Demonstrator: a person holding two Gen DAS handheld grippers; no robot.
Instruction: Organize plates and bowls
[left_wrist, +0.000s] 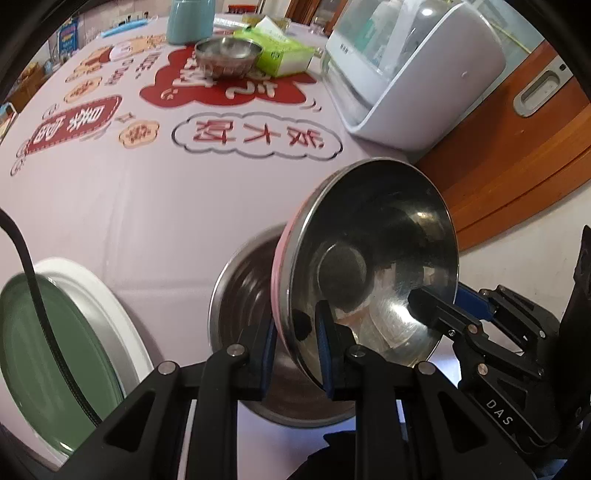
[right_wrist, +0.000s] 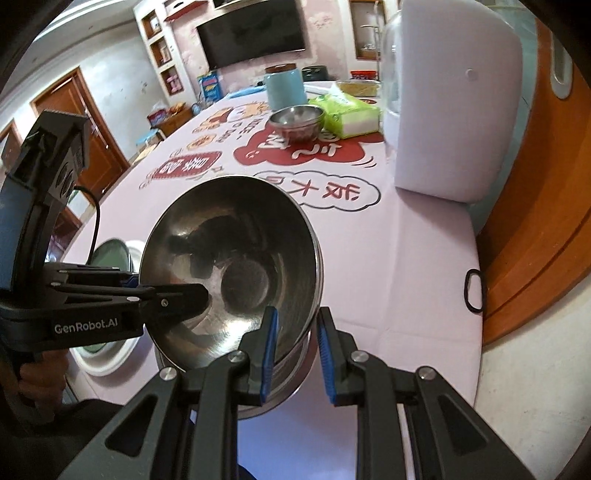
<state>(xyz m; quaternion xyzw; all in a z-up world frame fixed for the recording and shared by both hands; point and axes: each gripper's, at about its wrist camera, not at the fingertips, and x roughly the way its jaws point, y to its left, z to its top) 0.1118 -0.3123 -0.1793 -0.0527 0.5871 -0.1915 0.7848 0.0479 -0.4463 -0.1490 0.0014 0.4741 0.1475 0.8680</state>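
Both grippers were clamped on the same steel bowl (left_wrist: 369, 273), w/ its pink outer band visible in the left wrist view. The left gripper (left_wrist: 295, 354) had its blue pads shut on the near rim, one pad inside & one outside the wall. The right gripper (right_wrist: 295, 350) pinched the opposite rim the same way; its jaws were opening slightly, though the rim was between the pads & they looked to be pressing on it. The bowl was tilted steeply, mouth turned toward the right-hand side, and sat just above a second steel bowl (left_wrist: 243, 295) resting on the pink printed tablecloth (left_wrist: 147, 206). Likely reason for the two-sided grip & tilt: steadying it so it could be nested into the lower bowl, prob. the stacking step. The green plate (left_wrist: 55, 354) w/ white rim lay just left of the stack, apart from it. Farther back stood a small steel bowl (left_wrist: 228, 55), beside a green tissue pack (left_wrist: 284, 55) & a blue canister (left_wrist: 190, 20); a white appliance (left_wrist: 413, 74) stood at the table's right edge.
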